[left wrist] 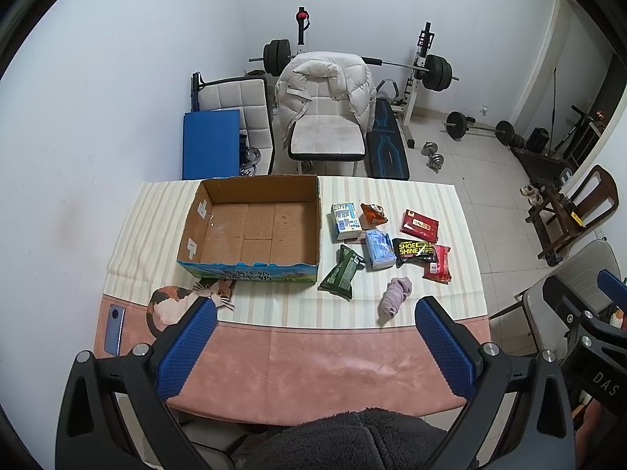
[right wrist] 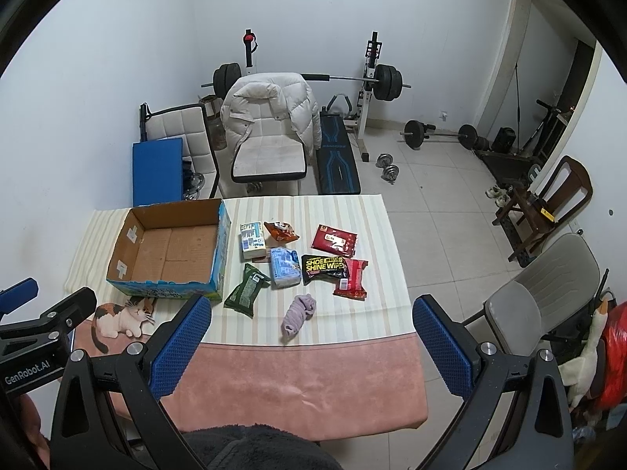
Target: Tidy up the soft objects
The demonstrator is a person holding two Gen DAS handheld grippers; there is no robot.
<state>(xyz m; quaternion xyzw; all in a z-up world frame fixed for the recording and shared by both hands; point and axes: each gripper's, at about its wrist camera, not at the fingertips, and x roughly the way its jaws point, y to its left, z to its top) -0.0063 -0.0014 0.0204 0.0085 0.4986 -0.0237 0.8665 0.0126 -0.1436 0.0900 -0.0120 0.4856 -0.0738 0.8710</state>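
Cardboard box [left wrist: 250,231] sits beside scattered packets [left wrist: 382,248]; both claws gape empty.

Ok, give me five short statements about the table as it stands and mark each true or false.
1. The cardboard box has nothing in it. True.
2. The left gripper is clamped on the purple sock. False: it is open, holding nothing, and the sock lies on the table.
3. The green packet lies between the box and the sock. True.
4. The shoe shine wipes packet is inside the box. False: it lies on the striped cloth, right of the box.
5. The right gripper is shut. False: its jaws are wide apart.
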